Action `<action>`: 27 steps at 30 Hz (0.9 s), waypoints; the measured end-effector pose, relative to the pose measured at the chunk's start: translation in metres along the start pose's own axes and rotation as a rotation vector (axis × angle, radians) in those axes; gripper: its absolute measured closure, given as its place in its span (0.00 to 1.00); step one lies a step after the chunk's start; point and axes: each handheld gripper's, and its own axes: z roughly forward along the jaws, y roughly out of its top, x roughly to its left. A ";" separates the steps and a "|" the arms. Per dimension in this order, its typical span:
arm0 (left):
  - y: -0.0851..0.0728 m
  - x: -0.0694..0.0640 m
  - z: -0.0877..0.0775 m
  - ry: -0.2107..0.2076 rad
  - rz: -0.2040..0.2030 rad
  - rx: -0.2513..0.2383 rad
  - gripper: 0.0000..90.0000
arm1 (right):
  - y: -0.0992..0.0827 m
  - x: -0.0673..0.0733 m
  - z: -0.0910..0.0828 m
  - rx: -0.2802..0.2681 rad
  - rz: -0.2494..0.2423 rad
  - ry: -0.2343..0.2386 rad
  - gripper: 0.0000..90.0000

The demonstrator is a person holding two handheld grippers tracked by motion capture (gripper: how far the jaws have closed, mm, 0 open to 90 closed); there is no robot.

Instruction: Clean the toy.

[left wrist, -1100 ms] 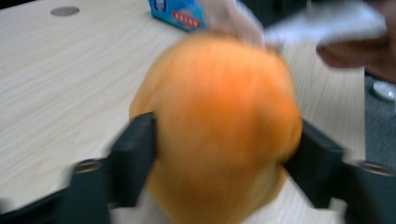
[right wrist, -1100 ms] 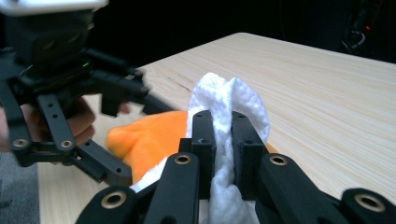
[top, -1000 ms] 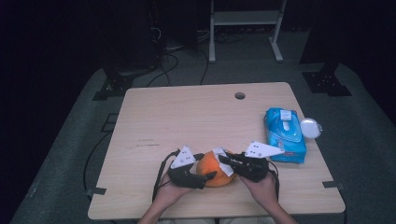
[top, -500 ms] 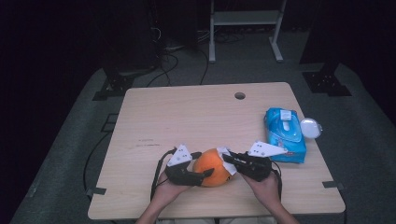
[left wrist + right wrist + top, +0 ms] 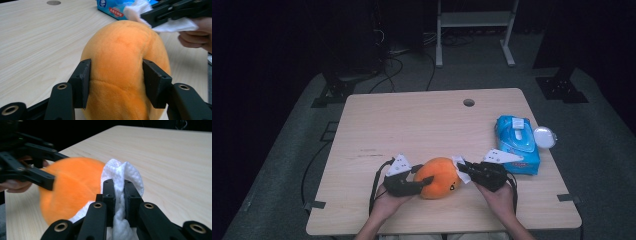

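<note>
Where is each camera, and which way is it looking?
High view: sits above the table, looking forward and down; both forearms enter from the bottom edge.
Left gripper view: rides the left gripper, looking along its jaws, which have just been closing and now press the orange plush toy.
Right gripper view: rides the right gripper, looking along jaws clamped on a white wipe.
Shared: both gripper views show the plush toy, the wipe and the other gripper.

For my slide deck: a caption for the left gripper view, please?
Left gripper clamps the orange plush as the right gripper brings a white wipe to it.
</note>
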 end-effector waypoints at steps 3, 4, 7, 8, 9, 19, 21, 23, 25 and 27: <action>0.000 0.000 0.002 0.002 0.000 -0.001 0.51 | 0.008 0.010 0.000 -0.035 -0.015 0.046 0.90; 0.000 0.001 0.002 0.002 0.000 -0.001 0.51 | 0.010 0.014 0.000 -0.037 -0.033 0.052 0.90; -0.001 0.003 -0.002 -0.001 -0.005 0.005 0.51 | 0.007 0.012 0.002 -0.027 -0.027 0.051 0.90; -0.002 0.004 -0.002 -0.001 -0.007 0.004 0.51 | 0.004 0.008 0.002 -0.023 -0.004 0.053 0.90; -0.003 0.005 -0.004 0.000 -0.017 0.005 0.51 | 0.001 0.004 0.003 -0.020 0.015 0.051 0.90; -0.008 0.013 -0.009 -0.009 -0.034 0.008 0.52 | 0.001 0.004 0.002 -0.020 0.029 0.038 0.90; -0.008 0.013 -0.009 -0.010 -0.043 0.003 0.52 | -0.002 0.001 0.004 -0.009 0.036 0.037 0.90; -0.008 0.012 -0.010 -0.009 -0.033 0.001 0.52 | -0.008 -0.007 0.006 0.015 0.067 0.026 0.90; -0.007 0.008 -0.009 -0.005 -0.014 -0.008 0.52 | -0.012 -0.013 0.008 0.036 0.098 0.014 0.90; -0.005 0.004 -0.008 -0.004 0.004 -0.012 0.53 | -0.009 -0.011 0.006 0.019 0.099 0.012 0.90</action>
